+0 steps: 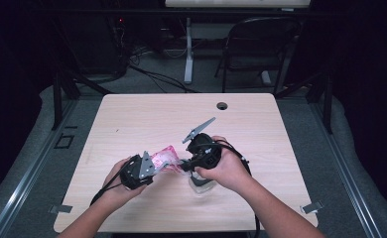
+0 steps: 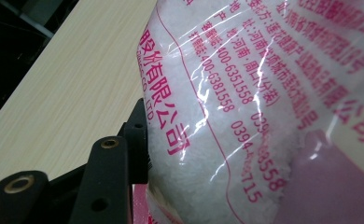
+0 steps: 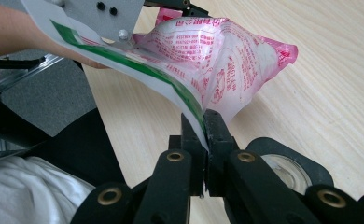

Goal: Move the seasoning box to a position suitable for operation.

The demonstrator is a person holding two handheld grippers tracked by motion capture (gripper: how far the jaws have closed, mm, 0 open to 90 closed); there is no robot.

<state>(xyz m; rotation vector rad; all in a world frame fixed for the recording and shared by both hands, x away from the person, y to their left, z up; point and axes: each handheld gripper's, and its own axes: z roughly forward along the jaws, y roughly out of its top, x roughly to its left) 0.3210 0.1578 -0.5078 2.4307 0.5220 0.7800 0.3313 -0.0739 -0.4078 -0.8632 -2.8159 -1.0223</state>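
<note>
While you hold the bag [image 1: 165, 157] between both tools above the near middle of the desk [image 1: 147, 114], its long axis runs left to right, with the pink sealed end pointing up and to the far side. Red print covers its clear film, and white grains fill it. Your left hand-held gripper [image 1: 152, 167] has the bag's body between its jaws, one black jaw pressed against the film in the left gripper view. Your right hand-held gripper [image 3: 205, 122] is clamped tight on the bag's thin flat edge, with the green-striped film pinched between its jaws. A clear container [image 1: 201, 184] sits on the desk just under your right hand [image 1: 228, 168], near the bag's right end. Your left hand [image 1: 119, 186] comes in from the near left, your right from the near right, and the two tools face each other. A chair [image 1: 261, 47] stands well beyond the desk.
</note>
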